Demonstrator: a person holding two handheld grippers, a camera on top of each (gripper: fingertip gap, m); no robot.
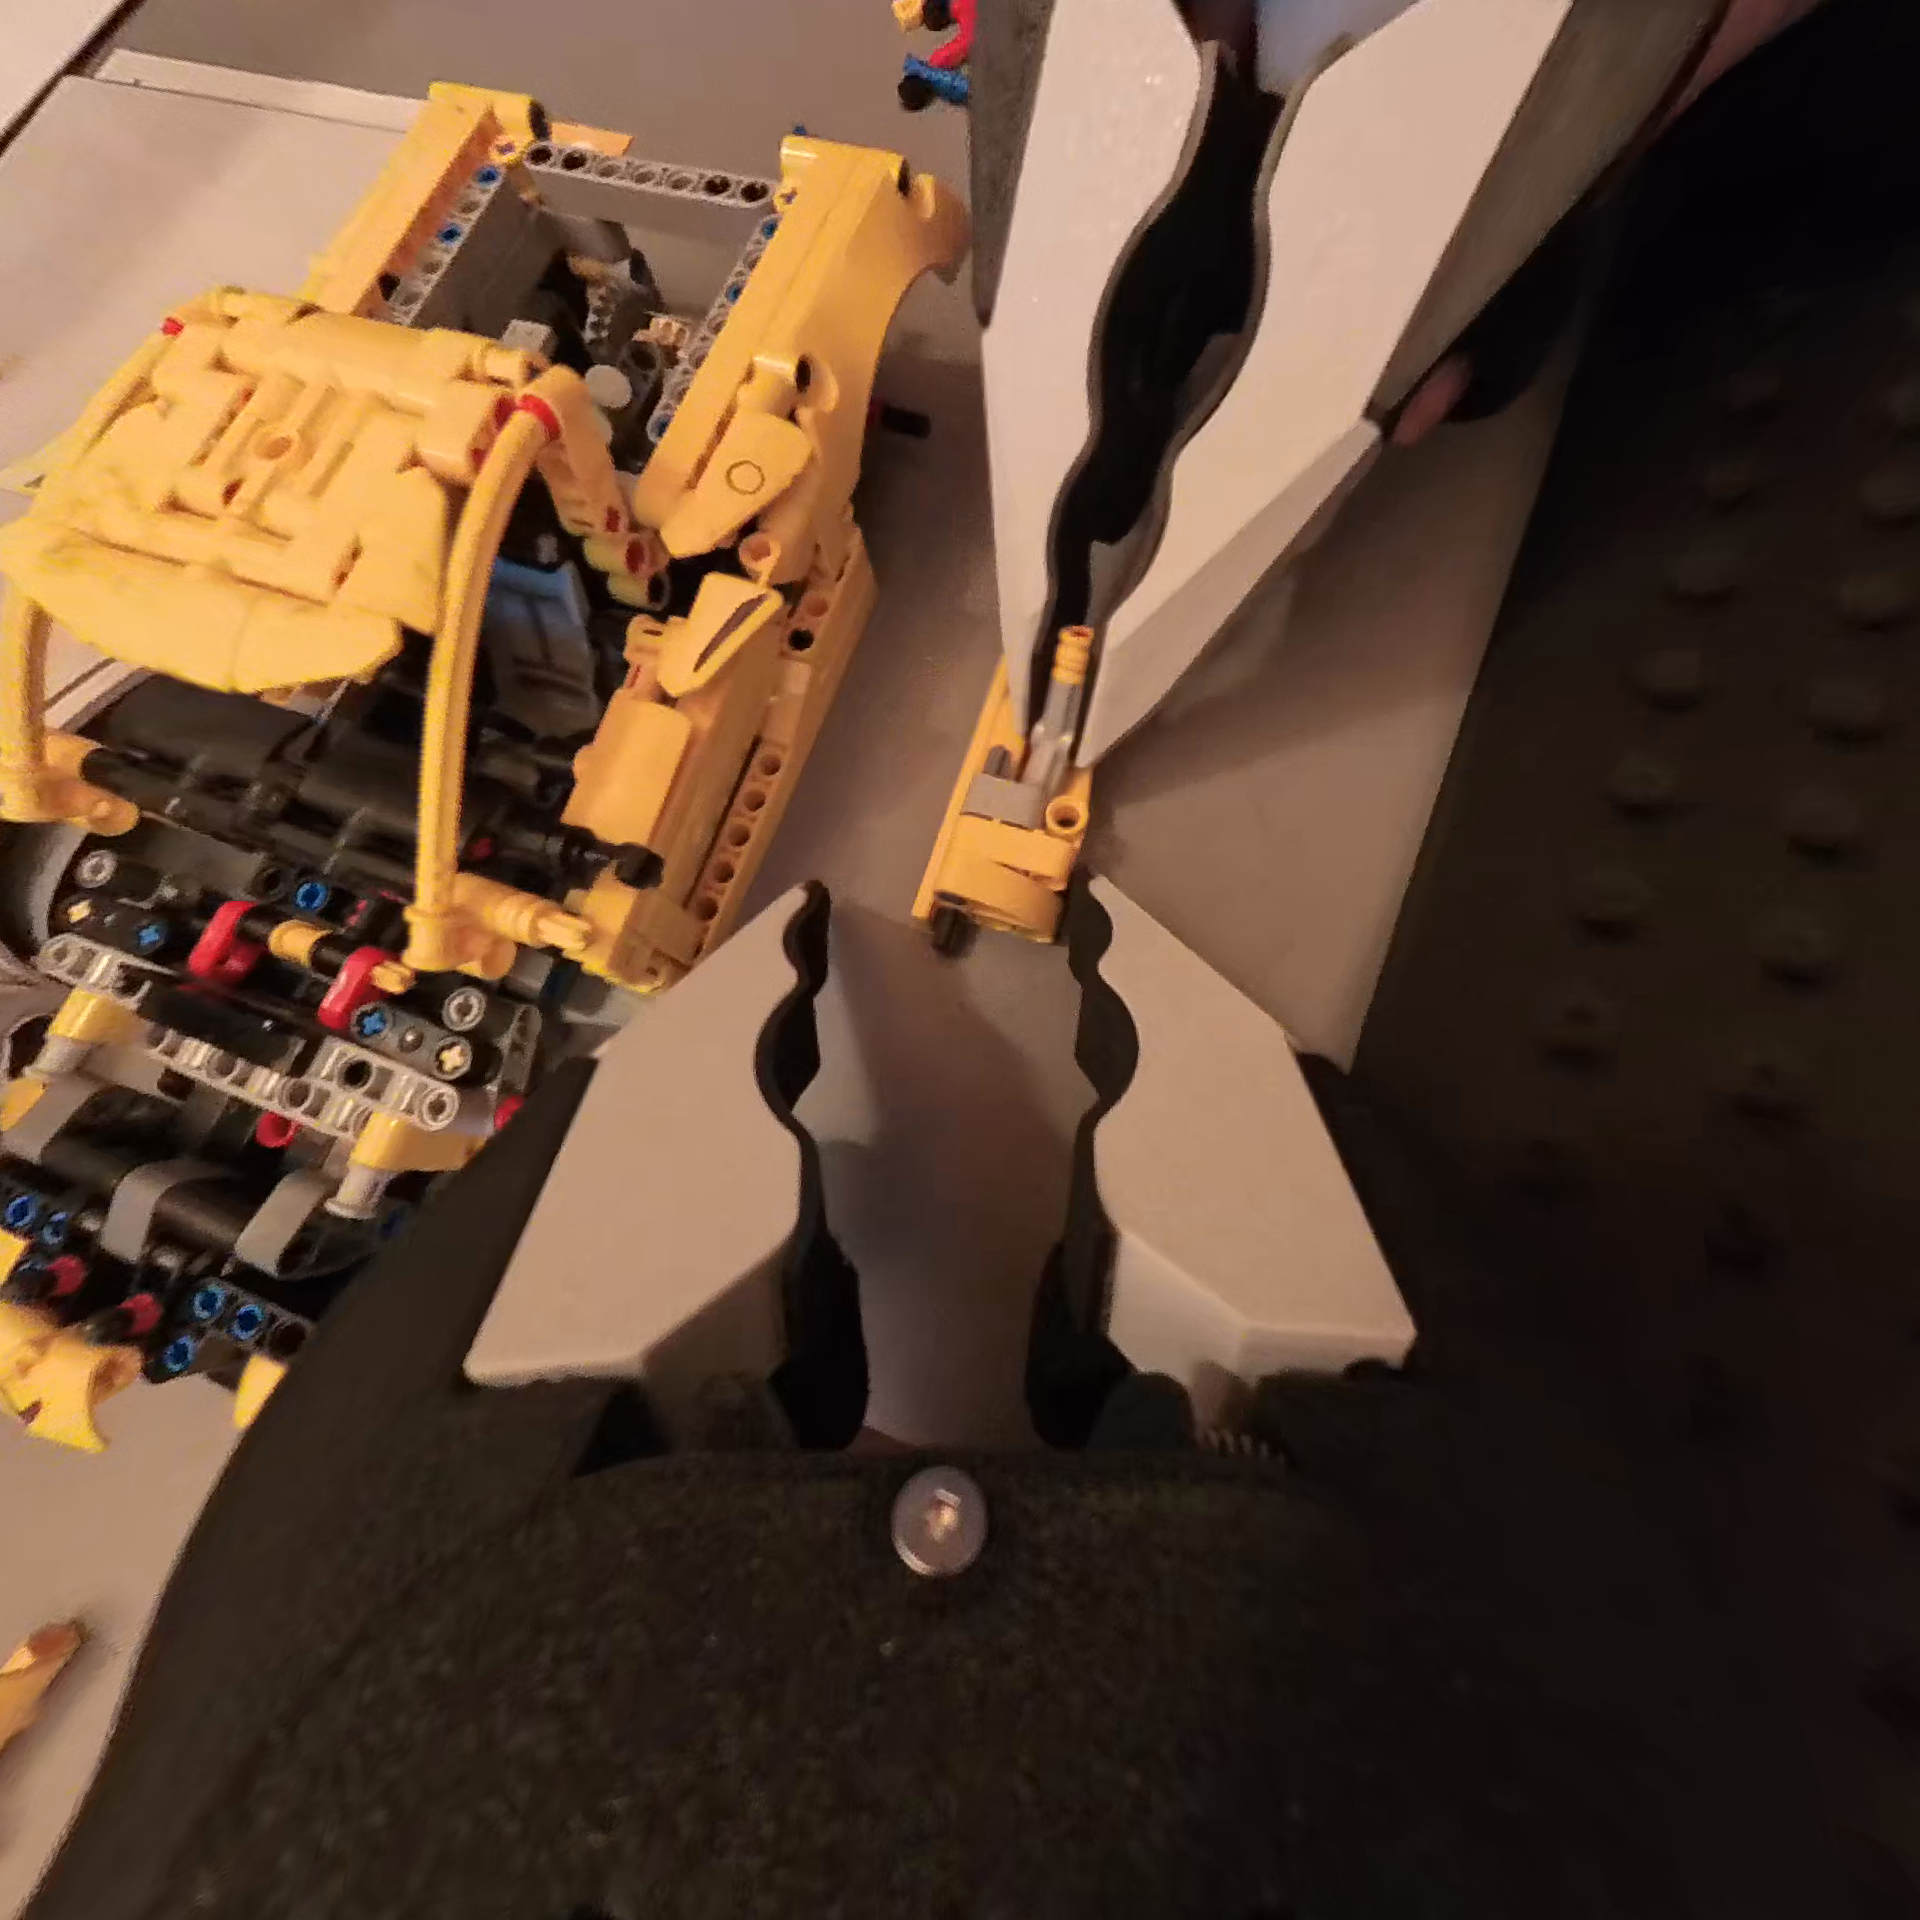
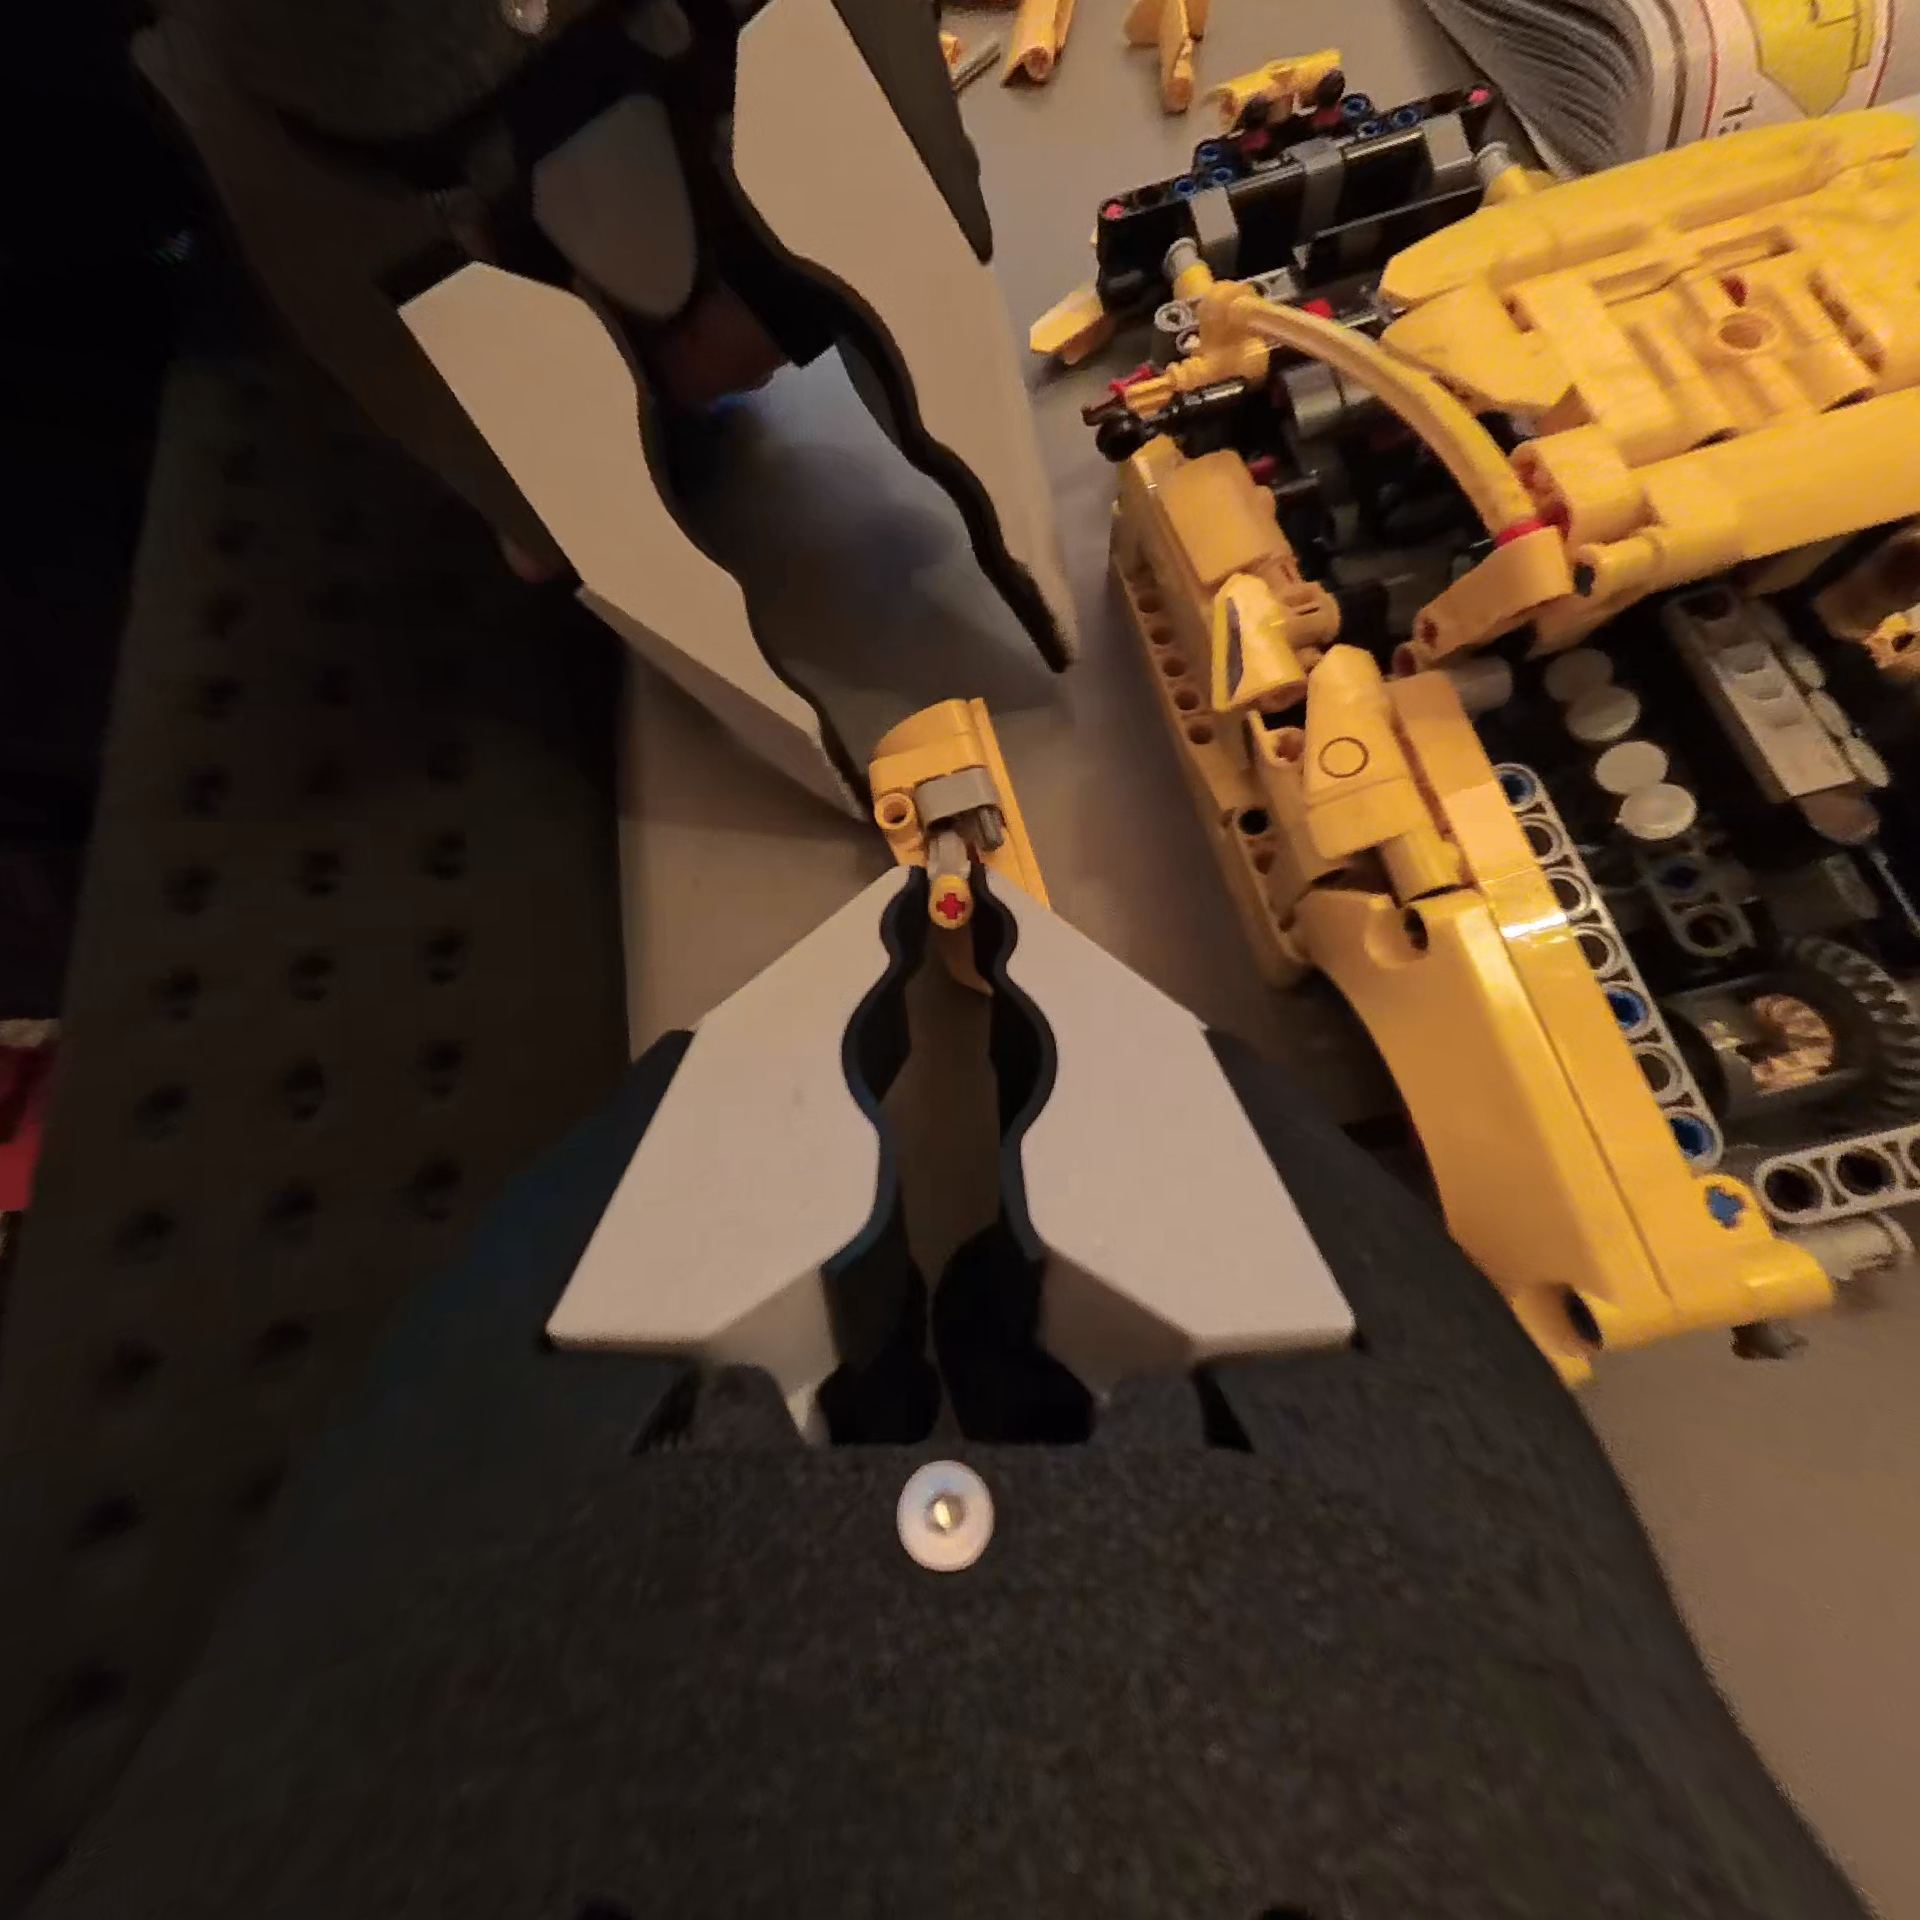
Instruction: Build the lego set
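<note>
The grey table (image 1: 935, 644) fills the scene, with a dark studded mat (image 1: 1714, 935) running along its edge, and the big yellow lego vehicle (image 1: 436, 582) sits on the table, black and grey beams showing along its underside and a curved yellow hose (image 1: 457, 665) arching over its cabin. Up at the far corner in the right wrist view there's a stack of printed booklets (image 2: 1683, 73), with loose yellow pieces (image 2: 1164, 42) scattered near it. Now the two tools meet just beside the vehicle: the left gripper (image 1: 951, 914) stands released, jaws spread wide, with the small yellow lego assembly (image 1: 1013, 842) lying on the table right at its tips. The right gripper (image 2: 951, 894) comes in from the opposite side, clenched on a short grey pin (image 2: 951, 852) with a yellow end and a red cross, which pokes out of the small assembly's grey block. The small assembly lies near the vehicle's side, apart from it
</note>
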